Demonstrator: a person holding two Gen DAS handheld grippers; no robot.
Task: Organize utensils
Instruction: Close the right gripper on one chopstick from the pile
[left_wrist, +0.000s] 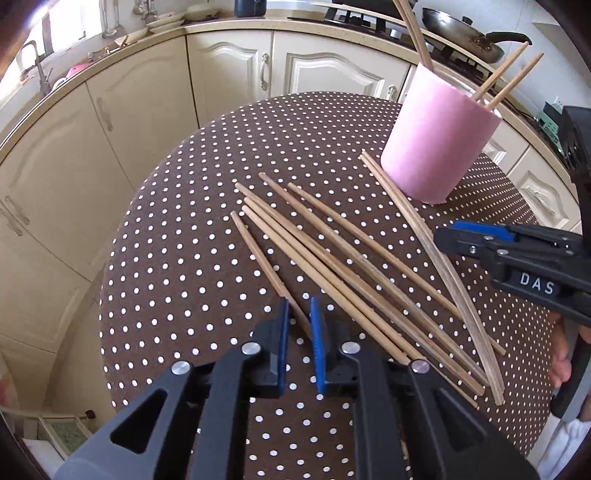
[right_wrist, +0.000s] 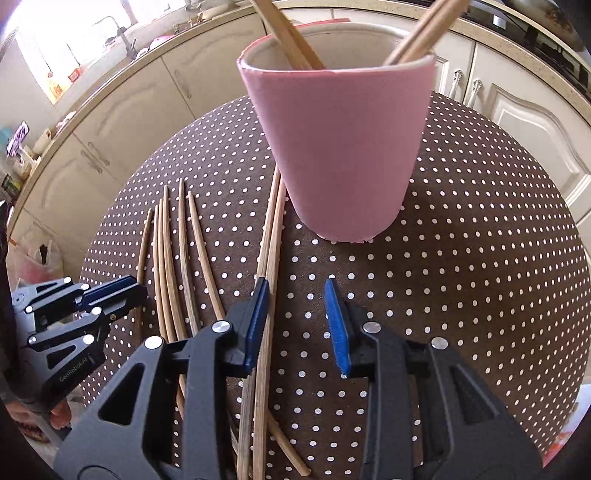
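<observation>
A pink cup (left_wrist: 436, 140) (right_wrist: 340, 147) stands on the brown polka-dot table (left_wrist: 184, 258) with several chopsticks upright in it. More wooden chopsticks (left_wrist: 351, 266) lie loose in front of it. My left gripper (left_wrist: 299, 306) (right_wrist: 136, 291) is shut on the near end of the leftmost chopstick (left_wrist: 258, 251), which still rests on the cloth. My right gripper (right_wrist: 296, 291) (left_wrist: 447, 240) is open low over the table. A pair of chopsticks (right_wrist: 271, 229) (left_wrist: 424, 236) runs along the inner side of its left pad (right_wrist: 258, 321), and the rest of the gap is bare cloth.
Cream cabinets (left_wrist: 229, 74) and a countertop curve round behind the table. A frying pan (left_wrist: 461, 33) sits on the stove at the back right, a sink tap (left_wrist: 37, 66) at the back left. A hand (left_wrist: 561, 362) holds the right gripper.
</observation>
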